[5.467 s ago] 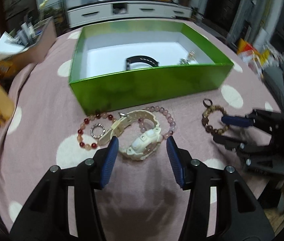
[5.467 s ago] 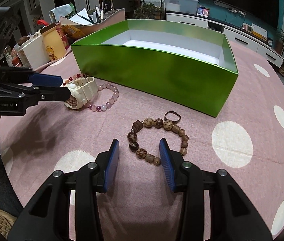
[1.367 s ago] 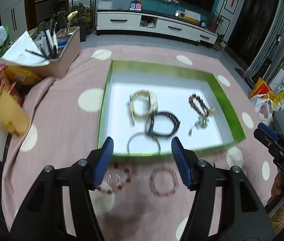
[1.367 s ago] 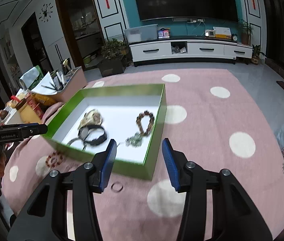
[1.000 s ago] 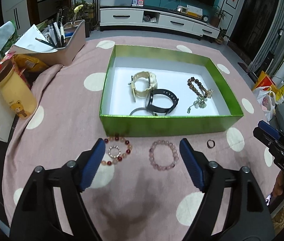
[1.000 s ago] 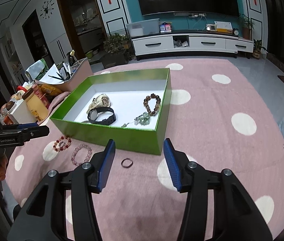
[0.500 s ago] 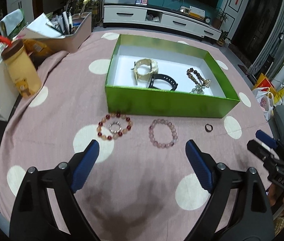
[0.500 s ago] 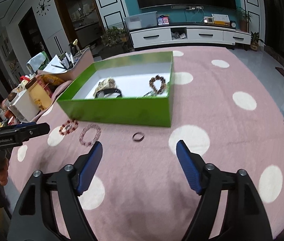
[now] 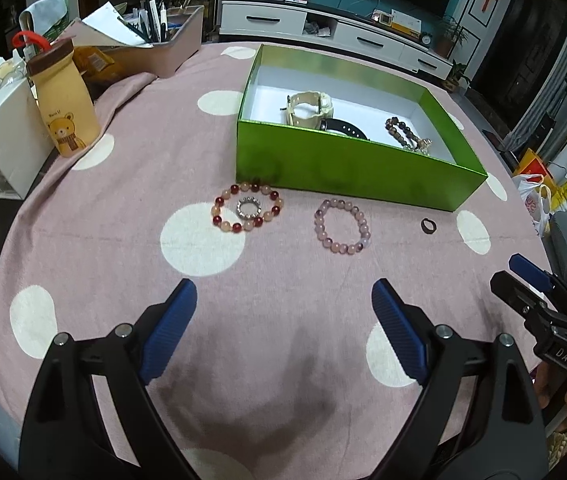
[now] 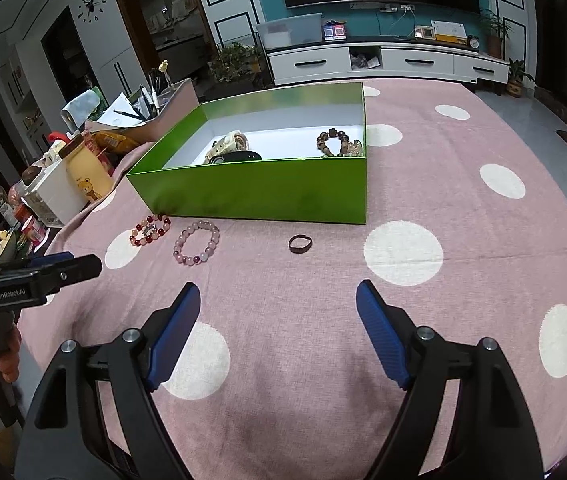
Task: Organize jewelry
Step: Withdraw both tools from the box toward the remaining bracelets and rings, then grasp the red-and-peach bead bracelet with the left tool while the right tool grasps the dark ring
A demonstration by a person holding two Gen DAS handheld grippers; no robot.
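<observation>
Left tool (image 10: 43, 276) reads "GenRobot.AI"; right tool (image 9: 539, 292) reads "DAS".

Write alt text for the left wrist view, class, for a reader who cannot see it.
The open left gripper hovers over a pink polka-dot tablecloth facing an open green cardboard box holding a cream watch. In front of the box lie a red-and-peach bead bracelet, a pale pink bead bracelet and a small dark ring.
</observation>
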